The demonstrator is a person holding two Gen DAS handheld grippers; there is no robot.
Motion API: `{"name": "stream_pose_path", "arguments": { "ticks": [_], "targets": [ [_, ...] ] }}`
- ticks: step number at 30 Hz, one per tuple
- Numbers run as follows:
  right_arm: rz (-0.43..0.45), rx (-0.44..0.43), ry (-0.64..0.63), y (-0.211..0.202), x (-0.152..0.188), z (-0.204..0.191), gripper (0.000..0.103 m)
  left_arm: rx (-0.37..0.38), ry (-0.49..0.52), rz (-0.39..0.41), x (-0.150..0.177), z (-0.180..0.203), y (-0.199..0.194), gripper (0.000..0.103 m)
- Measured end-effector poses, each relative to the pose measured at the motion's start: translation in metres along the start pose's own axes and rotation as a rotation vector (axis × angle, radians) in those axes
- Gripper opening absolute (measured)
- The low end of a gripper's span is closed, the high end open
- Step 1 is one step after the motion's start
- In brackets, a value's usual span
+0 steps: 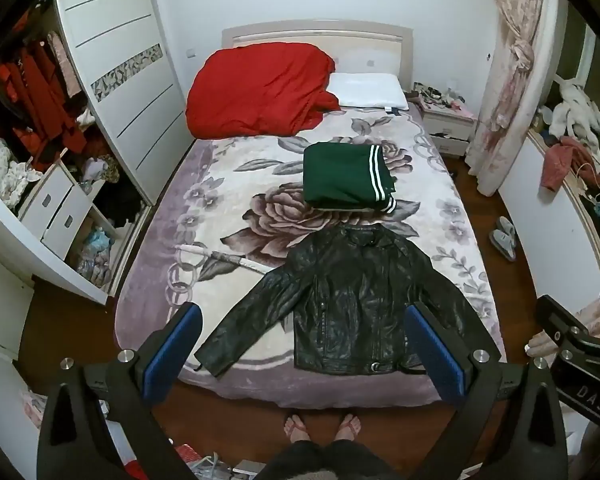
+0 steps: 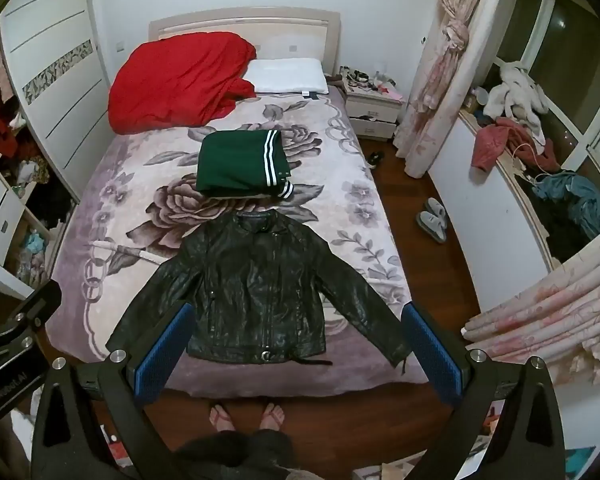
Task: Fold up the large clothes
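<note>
A black leather jacket lies flat, front up, sleeves spread, near the foot of the bed; it also shows in the right wrist view. A folded green garment with white stripes lies beyond its collar, also in the right wrist view. My left gripper is open and empty, held high above the jacket's hem. My right gripper is open and empty, also high above the hem. Neither touches the cloth.
A red quilt and a white pillow lie at the bed's head. An open wardrobe stands left, a nightstand and curtain right. Slippers lie on the wood floor. The person's feet stand at the bed's foot.
</note>
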State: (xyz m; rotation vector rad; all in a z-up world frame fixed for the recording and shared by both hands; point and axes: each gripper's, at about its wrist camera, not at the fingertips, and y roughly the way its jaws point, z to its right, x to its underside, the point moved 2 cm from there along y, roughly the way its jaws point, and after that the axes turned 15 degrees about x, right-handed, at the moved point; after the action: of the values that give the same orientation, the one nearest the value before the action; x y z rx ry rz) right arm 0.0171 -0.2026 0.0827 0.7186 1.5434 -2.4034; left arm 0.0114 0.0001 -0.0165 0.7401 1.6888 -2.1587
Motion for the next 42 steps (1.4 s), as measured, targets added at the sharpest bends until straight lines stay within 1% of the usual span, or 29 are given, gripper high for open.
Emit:
{"name": "stream_pose_path", "arguments": {
  "ticks": [6, 19, 24, 34, 36, 39, 41, 42],
  "targets": [
    [0.006, 0.010, -0.005, 0.000, 0.004, 0.002, 0.103, 0.002, -0.010, 0.006, -0.002, -0.003, -0.002, 0.103],
    [0.013, 0.012, -0.001, 0.000, 0.013, 0.007, 0.103, -0.012, 0.000, 0.009, -0.004, 0.005, 0.001, 0.103],
    [0.016, 0.012, -0.002, -0.007, 0.007, 0.011, 0.103, -0.008, -0.001, 0.013, -0.007, 0.006, 0.000, 0.103],
    [0.023, 0.012, 0.005, -0.013, 0.005, 0.010, 0.103, -0.004, -0.002, 0.015, -0.008, 0.005, -0.002, 0.103],
    [0.024, 0.011, 0.005, -0.016, -0.003, 0.009, 0.103, -0.005, -0.002, 0.017, -0.008, 0.005, -0.002, 0.103],
    [0.029, 0.012, 0.005, -0.018, -0.004, 0.009, 0.103, -0.005, -0.002, 0.020, -0.004, 0.004, -0.004, 0.103],
    [0.033, 0.010, 0.002, -0.025, -0.006, 0.013, 0.103, -0.003, -0.002, 0.025, -0.006, 0.003, -0.008, 0.103],
    [0.034, 0.012, 0.002, -0.025, -0.006, 0.013, 0.103, -0.002, -0.003, 0.028, -0.013, 0.001, -0.011, 0.103]
  ]
}}
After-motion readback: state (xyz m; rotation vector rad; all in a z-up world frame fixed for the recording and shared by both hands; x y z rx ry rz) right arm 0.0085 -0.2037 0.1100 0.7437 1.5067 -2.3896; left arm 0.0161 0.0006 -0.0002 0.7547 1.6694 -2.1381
